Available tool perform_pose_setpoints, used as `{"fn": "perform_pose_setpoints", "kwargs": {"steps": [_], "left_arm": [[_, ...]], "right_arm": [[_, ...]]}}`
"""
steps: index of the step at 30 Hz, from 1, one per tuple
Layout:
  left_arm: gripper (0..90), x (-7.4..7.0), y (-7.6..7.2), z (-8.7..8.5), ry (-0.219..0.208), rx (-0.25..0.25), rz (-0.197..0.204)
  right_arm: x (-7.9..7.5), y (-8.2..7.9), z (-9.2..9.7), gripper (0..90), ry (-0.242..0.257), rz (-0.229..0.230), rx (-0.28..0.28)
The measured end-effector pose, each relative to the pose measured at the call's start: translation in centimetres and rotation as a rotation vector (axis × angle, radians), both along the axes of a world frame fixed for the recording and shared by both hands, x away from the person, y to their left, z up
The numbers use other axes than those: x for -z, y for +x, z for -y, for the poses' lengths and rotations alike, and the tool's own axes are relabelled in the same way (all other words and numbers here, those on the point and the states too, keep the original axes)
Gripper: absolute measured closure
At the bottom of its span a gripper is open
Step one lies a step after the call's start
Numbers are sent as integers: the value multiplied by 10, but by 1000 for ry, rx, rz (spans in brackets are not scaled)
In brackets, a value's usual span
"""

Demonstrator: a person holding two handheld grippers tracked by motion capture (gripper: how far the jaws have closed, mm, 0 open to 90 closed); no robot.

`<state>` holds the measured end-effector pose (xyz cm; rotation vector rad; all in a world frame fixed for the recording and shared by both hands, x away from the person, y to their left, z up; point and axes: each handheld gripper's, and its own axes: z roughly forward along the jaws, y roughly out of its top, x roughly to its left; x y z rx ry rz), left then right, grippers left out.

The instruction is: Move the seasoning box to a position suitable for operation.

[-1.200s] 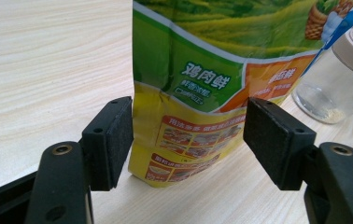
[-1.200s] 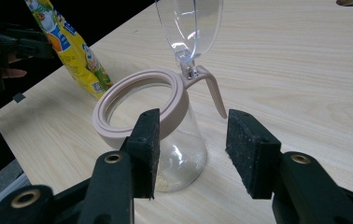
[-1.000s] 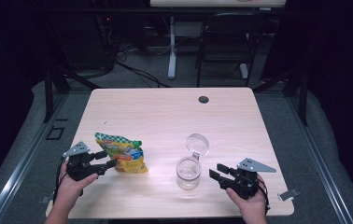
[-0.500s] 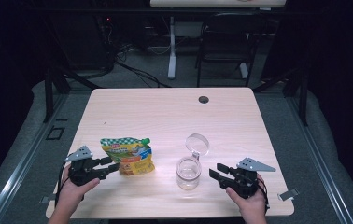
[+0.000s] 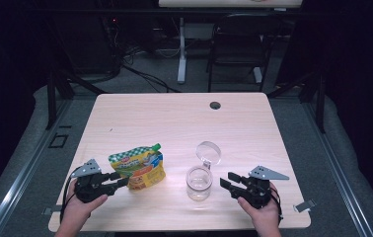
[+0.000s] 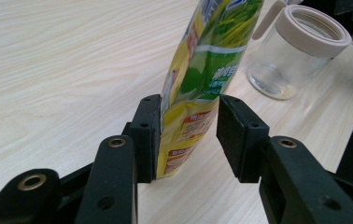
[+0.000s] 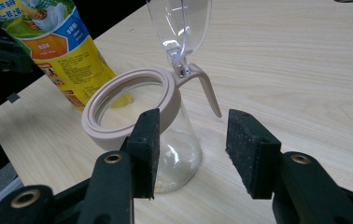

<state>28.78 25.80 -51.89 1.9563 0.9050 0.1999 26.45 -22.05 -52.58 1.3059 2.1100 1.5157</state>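
Dark room, pale wood table [image 5: 174,123], chair beyond far edge. Left gripper [image 5: 121,181] at near-left table edge, jaws just been closing around lower part of yellow-green snack pouch [image 5: 137,167]; one pad touching pouch, other just apart, no clamp yet. Pouch upright, tilted. Glass jar [image 5: 199,182] near table centre-front, beige rim, clear lid [image 5: 208,152] flipped open. Right gripper [image 5: 229,184] just beside jar, jaws wide, holding nothing.

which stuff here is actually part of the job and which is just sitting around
In the job:
- snack pouch, between the jaws of the left gripper, which have just been closing
- glass jar with its hinged lid open
- right gripper, open beside the jar

Lying about:
- chair
- floor cables
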Motion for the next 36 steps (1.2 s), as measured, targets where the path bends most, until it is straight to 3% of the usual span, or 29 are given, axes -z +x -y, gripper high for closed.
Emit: {"fn": "perform_pose_setpoints", "kwargs": {"steps": [9,19,36], "left_arm": [[636,-3,-6,11,-2,35,3],[631,-2,-6,18,-21,41,1],[469,11,4,22,-32,21,-59]], "right_arm": [[1,1,-1,547,3,-6,-1],[3,1,-1,547,2,-9,0],[3,0,-2,545,-7,-9,-8]]}}
